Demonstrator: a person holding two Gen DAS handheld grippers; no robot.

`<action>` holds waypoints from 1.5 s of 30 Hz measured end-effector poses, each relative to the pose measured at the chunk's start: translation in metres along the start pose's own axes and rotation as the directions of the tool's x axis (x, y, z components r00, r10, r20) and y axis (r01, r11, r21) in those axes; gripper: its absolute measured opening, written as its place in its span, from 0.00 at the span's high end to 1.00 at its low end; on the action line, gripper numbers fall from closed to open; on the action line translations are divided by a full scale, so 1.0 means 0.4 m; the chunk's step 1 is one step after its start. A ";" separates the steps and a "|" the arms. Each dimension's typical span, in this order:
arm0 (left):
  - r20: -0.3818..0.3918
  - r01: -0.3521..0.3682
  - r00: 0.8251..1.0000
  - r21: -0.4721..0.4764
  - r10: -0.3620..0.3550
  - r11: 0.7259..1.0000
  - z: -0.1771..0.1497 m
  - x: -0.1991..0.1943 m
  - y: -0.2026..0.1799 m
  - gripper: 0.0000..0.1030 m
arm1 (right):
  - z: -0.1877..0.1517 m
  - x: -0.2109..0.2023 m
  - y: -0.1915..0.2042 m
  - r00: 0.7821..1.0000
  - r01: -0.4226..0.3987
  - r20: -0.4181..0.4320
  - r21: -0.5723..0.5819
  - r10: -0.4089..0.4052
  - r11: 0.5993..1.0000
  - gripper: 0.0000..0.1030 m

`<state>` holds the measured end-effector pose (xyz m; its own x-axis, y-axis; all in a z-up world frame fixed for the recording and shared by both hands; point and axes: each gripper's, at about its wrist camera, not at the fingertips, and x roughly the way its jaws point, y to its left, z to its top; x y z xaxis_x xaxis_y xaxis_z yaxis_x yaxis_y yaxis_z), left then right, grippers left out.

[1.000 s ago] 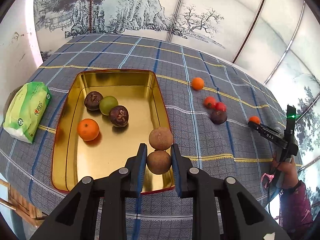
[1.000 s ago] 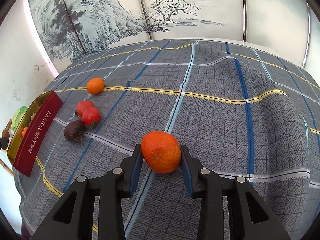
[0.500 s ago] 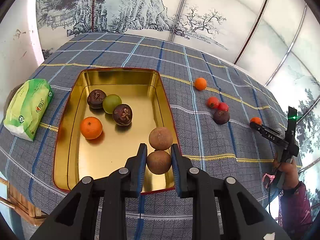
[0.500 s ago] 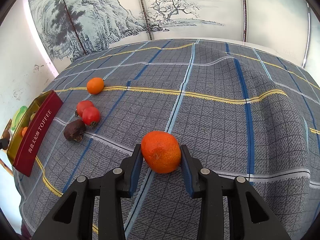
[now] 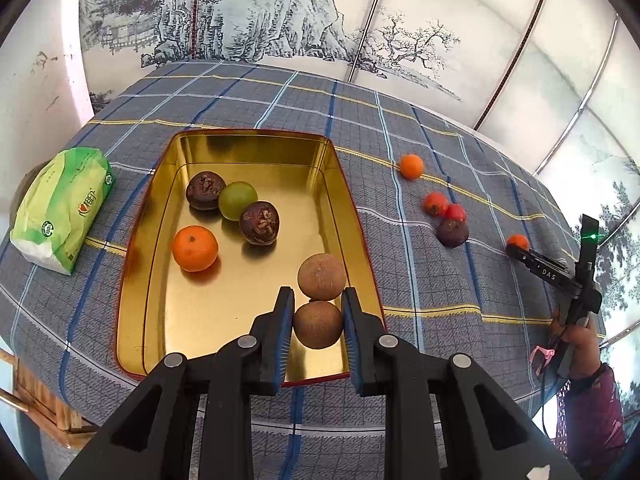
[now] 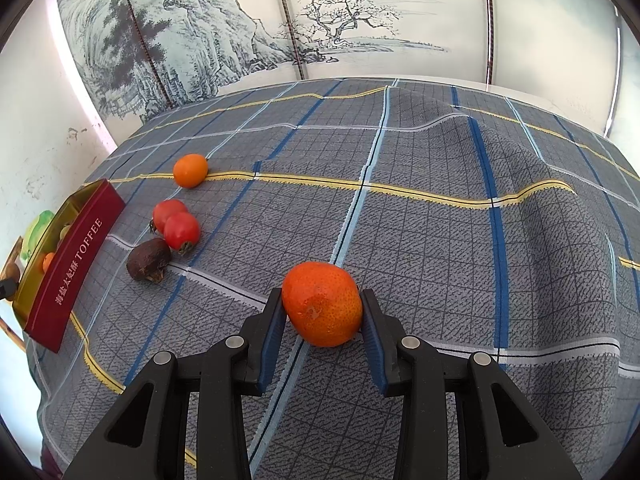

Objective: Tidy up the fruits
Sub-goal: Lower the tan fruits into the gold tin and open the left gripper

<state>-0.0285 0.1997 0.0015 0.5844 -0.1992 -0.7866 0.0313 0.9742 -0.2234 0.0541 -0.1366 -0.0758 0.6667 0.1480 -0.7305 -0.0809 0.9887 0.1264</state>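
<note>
Fruits: left gripper jaws pinch a brown fruit above the gold tin; release it low. Right gripper jaws clasp a mandarin on the tabletop; lift gently.

Gold tin at frame centre holds six fruits — a brown one low-centre — while a dimpled orange sits lower-centre.
</note>
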 end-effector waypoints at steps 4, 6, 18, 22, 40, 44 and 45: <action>-0.001 -0.003 1.000 -0.016 0.003 1.000 -0.004 -0.001 0.012 0.80 | 0.000 0.000 0.000 1.000 0.000 0.000 0.000 0.000 1.000 0.63; -0.001 -0.002 1.000 -0.024 0.002 1.000 -0.008 -0.004 0.022 0.80 | 0.000 0.000 0.000 1.000 0.001 0.000 0.000 -0.001 1.000 0.63; 0.012 0.001 1.000 -0.066 -0.001 0.998 -0.032 -0.034 0.074 0.80 | -0.001 0.003 0.003 1.000 0.004 -0.001 -0.002 -0.004 1.000 0.63; 0.010 0.005 1.000 -0.070 -0.004 0.998 -0.031 -0.029 0.079 0.80 | 0.000 0.003 0.004 1.000 0.006 -0.001 -0.003 -0.006 1.000 0.63; -0.008 0.003 1.000 -0.034 -0.003 0.999 -0.018 0.017 0.061 0.80 | 0.000 0.003 0.006 1.000 0.009 -0.002 -0.006 -0.010 1.000 0.63; -0.013 0.001 1.000 -0.032 -0.001 0.999 -0.014 0.027 0.060 0.80 | 0.000 0.003 0.007 1.000 0.010 -0.002 -0.006 -0.010 1.000 0.63; -0.014 0.001 1.000 -0.033 -0.001 0.999 -0.014 0.030 0.061 0.80 | 0.000 0.004 0.007 1.000 0.010 -0.002 -0.006 -0.010 1.000 0.63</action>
<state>-0.0252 0.2203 -0.0164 0.5727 -0.2018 -0.7945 0.0046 0.9700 -0.2431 0.0549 -0.1336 -0.0766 0.6658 0.1383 -0.7332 -0.0787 0.9902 0.1153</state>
